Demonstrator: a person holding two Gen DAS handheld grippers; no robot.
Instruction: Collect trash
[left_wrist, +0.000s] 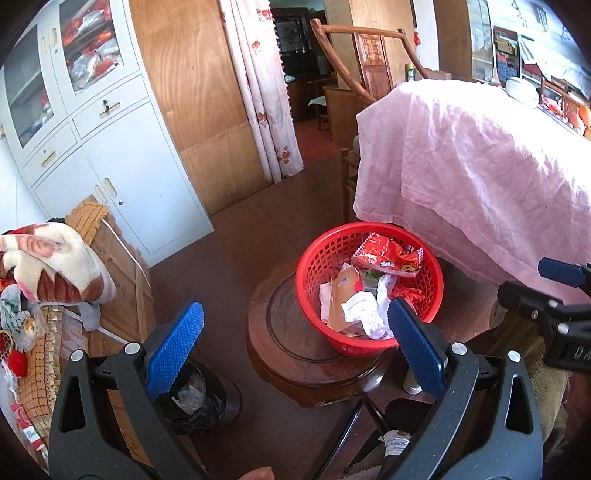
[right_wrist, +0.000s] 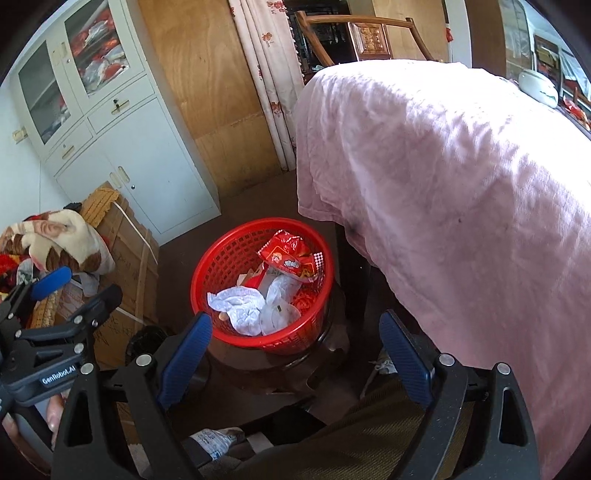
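The left claw is seen with its blue pads spread wide and nothing between them; the right claw is likewise held wide apart and empty. Both are aimed downward at a red basket, which rests on a round wooden stool beside a piece of furniture draped in pink cloth.

The trash is gathered inside the basket: a crumpled white tissue, a red snack wrapper and a flattened white packet. All of it is judged light, soft and easily crushed. The wrapper is likely slippery, so a raised fold is best pinched. The basket's latticed plastic wall is judged thin and springy, and its rim offers the firmest hold. A black-lined bin stands on the floor just beside the stool.
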